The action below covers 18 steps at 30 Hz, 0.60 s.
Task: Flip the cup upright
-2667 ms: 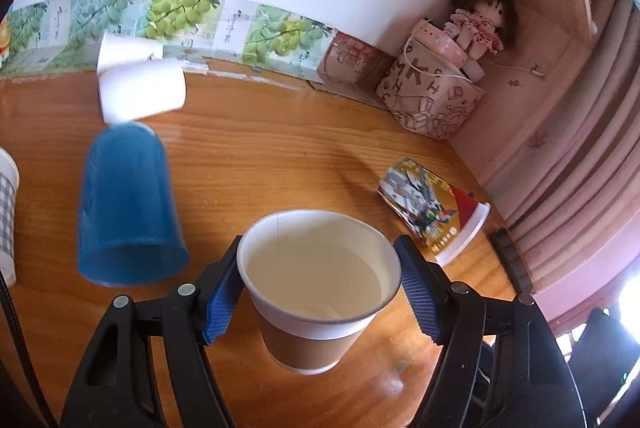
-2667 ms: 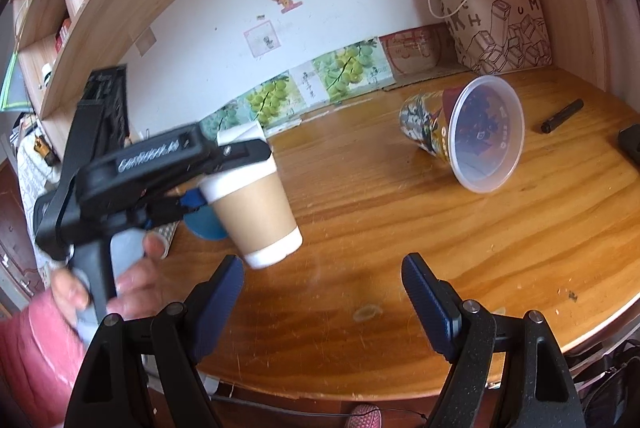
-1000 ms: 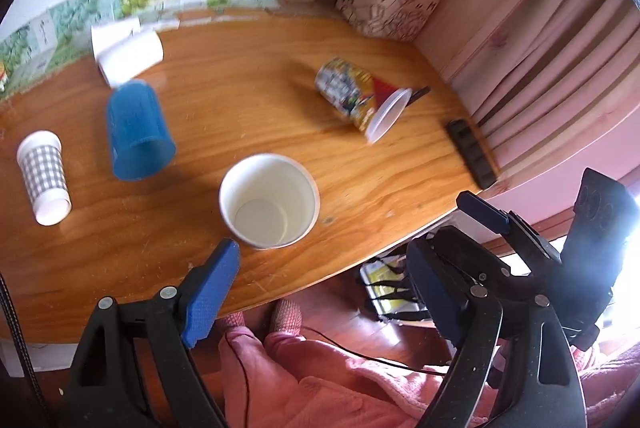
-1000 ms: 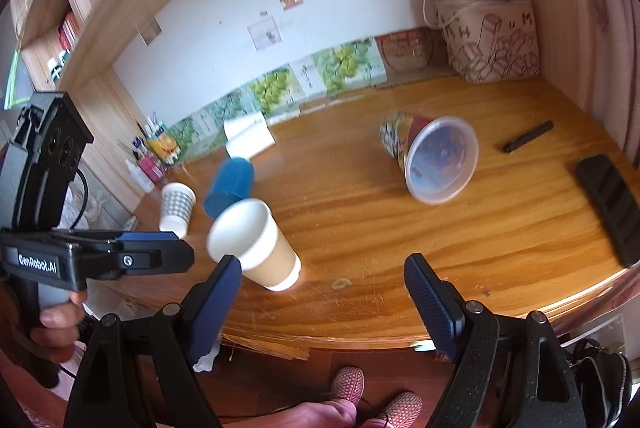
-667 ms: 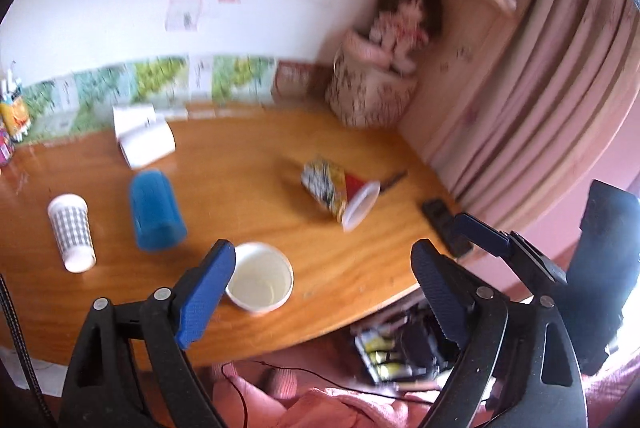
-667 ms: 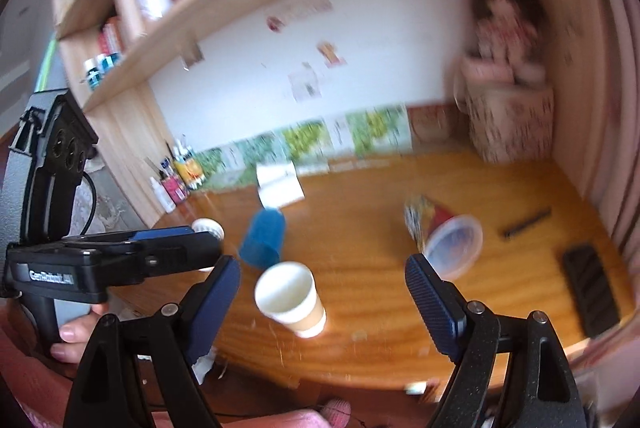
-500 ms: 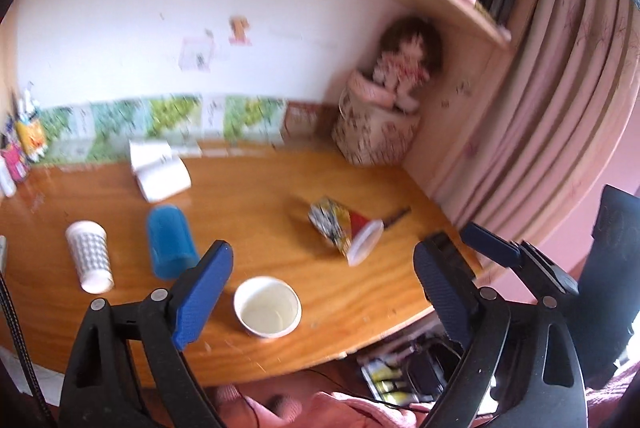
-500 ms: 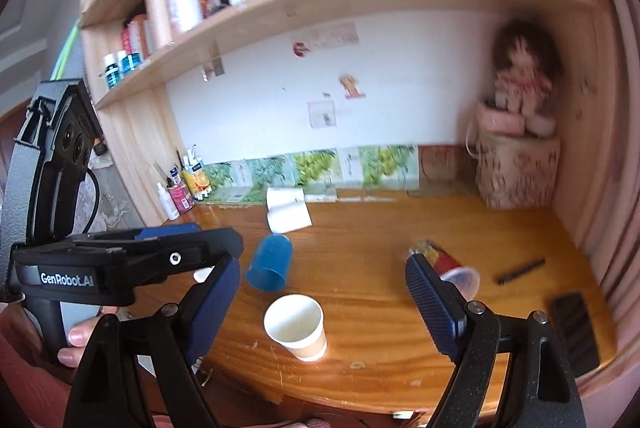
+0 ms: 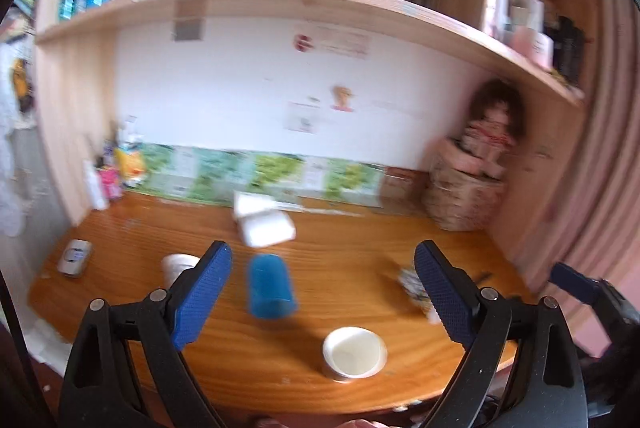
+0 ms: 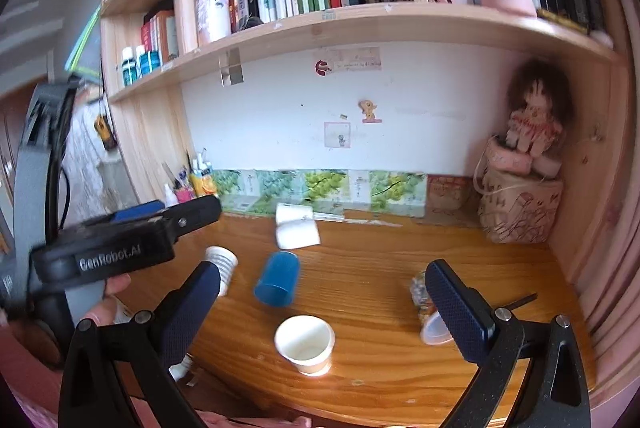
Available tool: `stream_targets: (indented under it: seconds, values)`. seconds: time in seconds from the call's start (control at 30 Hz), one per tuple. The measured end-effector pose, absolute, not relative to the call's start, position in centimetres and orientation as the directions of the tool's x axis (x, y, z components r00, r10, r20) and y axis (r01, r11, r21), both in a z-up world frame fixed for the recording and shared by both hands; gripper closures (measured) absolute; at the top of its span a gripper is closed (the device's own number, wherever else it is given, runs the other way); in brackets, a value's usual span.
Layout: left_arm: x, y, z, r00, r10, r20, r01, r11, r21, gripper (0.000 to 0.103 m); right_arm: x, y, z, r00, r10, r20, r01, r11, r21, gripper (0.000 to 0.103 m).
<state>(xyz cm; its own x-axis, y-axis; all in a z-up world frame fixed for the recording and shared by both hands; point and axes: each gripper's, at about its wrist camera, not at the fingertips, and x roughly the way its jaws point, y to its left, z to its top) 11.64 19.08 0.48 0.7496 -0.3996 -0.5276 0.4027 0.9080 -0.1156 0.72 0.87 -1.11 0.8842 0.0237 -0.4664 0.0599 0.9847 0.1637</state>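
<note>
Paper cup [image 10: 305, 344] upright on desk [image 10: 372, 280]

We saw a white-rimmed brown paper cup [image 10: 305, 344], with a solid blue cup [image 10: 277, 284] at its eleven o'clock, a grey-checked white cup [image 10: 221, 267] farther left, on a honey-orange wood-grain desk [image 10: 372, 292].

A blue cup [image 10: 277, 284] lies on the wooden desk [image 10: 372, 268] — a doll [image 10: 534, 122] sits atop a patterned basket [image 10: 518, 214].
</note>
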Motion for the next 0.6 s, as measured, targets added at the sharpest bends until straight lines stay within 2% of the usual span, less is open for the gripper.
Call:
stream_targets:
  seconds: [0.17,0.23,0.33,0.6]
  values:
    - [11.0,19.5,1.2,0.8,-0.329,-0.502,0.354,0.934,-0.049,0.007,0.3,0.9,-0.1,0.888,0.036,-0.458,0.08,0.97,0.231,0.0]
    - [10.1,19.9,1.4,0.817,-0.307,-0.488,0.319,0.946,-0.06,0.0,-0.2,1.0,0.2,0.89,0.021,-0.456,0.102,0.965,0.243,0.0]
    - [8.8,20.4,1.5,0.824,-0.311,-0.473,0.304,0.948,-0.094,0.0,-1.2,1.7,0.5,0.894,-0.035,-0.447,0.145,0.966,0.215,0.0]
    - [5.7,20.5,2.0,0.859,-0.281,-0.428,0.286,0.957,-0.054,0.0,-3.5,1.6,0.0,0.896,-0.088,-0.435,0.211,0.947,0.243,0.0]
